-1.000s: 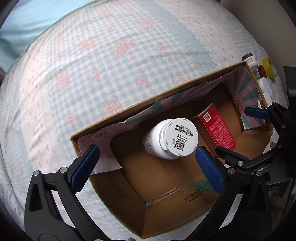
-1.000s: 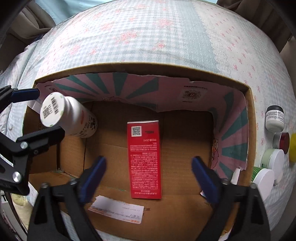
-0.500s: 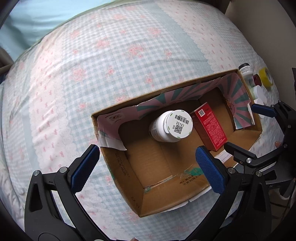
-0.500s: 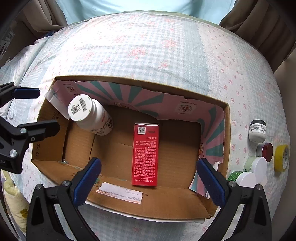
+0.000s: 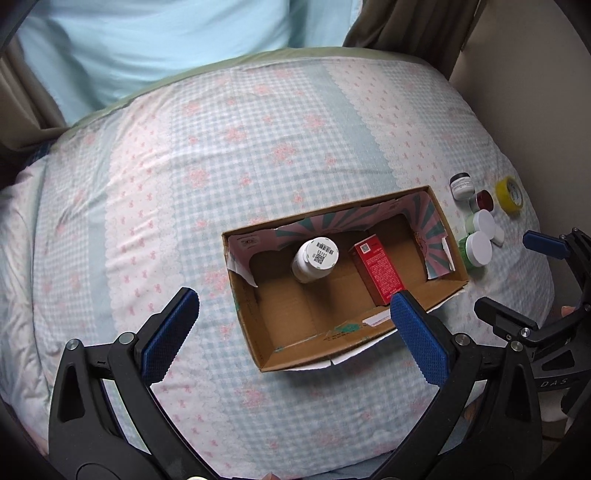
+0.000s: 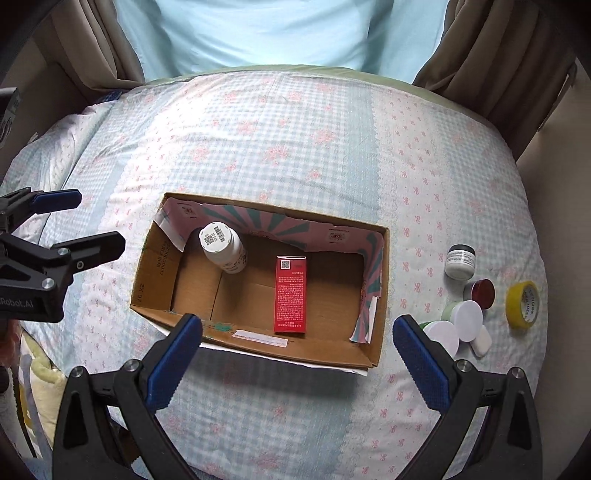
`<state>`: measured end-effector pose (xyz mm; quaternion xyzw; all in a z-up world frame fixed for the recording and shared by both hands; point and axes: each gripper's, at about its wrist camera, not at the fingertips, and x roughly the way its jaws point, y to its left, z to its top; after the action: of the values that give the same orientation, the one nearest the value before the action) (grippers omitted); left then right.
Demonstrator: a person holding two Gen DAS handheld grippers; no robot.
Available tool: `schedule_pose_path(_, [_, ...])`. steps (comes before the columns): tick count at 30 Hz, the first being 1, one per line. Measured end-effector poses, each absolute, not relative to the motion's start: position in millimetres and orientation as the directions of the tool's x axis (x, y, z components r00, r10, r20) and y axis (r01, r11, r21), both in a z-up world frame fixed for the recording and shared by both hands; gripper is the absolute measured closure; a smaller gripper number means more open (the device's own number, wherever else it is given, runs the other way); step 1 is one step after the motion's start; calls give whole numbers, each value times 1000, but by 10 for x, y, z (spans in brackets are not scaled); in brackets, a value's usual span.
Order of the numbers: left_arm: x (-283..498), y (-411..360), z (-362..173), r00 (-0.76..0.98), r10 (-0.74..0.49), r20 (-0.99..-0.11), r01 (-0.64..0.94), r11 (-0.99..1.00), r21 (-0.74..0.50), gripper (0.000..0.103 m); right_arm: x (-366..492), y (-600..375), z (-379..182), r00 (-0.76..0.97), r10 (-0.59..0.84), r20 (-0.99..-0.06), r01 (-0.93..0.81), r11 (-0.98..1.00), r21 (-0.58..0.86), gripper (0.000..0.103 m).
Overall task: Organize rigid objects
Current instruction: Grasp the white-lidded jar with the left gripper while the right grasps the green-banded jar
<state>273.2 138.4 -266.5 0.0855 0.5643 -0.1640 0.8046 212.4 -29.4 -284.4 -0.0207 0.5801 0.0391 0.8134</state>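
Observation:
An open cardboard box (image 5: 255, 332) (image 6: 147, 273) sits on the bed. Inside it stand a white bottle (image 5: 314, 258) (image 6: 223, 247) and lies a red carton (image 5: 380, 271) (image 6: 291, 293). To the box's right lie a dark-lidded jar (image 6: 460, 261), a red-lidded jar (image 6: 480, 292), two white-lidded green jars (image 6: 467, 319), a white eraser-like piece (image 6: 481, 341) and a yellow tape roll (image 6: 522, 303). My left gripper (image 5: 291, 328) is open and empty, high above the box's near side. My right gripper (image 6: 295, 354) is open and empty, also high above the near wall.
The bed is covered by a checked pink and blue quilt (image 6: 295, 147). A person in a light blue top (image 6: 258, 33) is at the far side, with brown curtains (image 6: 498, 55) behind. A wall (image 5: 535, 110) runs along the right.
Both grippers have risen and pulled back from the box, which now looks much smaller. Both stay open and empty; the bottle and carton have not moved.

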Motion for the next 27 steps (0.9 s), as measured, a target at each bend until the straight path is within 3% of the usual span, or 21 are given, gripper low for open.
schedule_pose_path(6, [2363, 1136, -2324, 392, -110, -913, 289, 957, 9, 0, 1783, -645, -2567, 361, 26, -932, -35, 999, 14, 0])
schedule_pose_path(15, [1659, 310, -2115, 457, -130, -880, 210, 977, -35, 0, 1138, -1801, -2317, 437, 9, -900, 21, 1000, 21, 0])
schedule_pose_path(27, [1119, -1142, -2825, 430, -214, -877, 328, 942, -69, 0, 1064, -3130, -2724, 471, 21, -882, -160, 985, -62, 0])
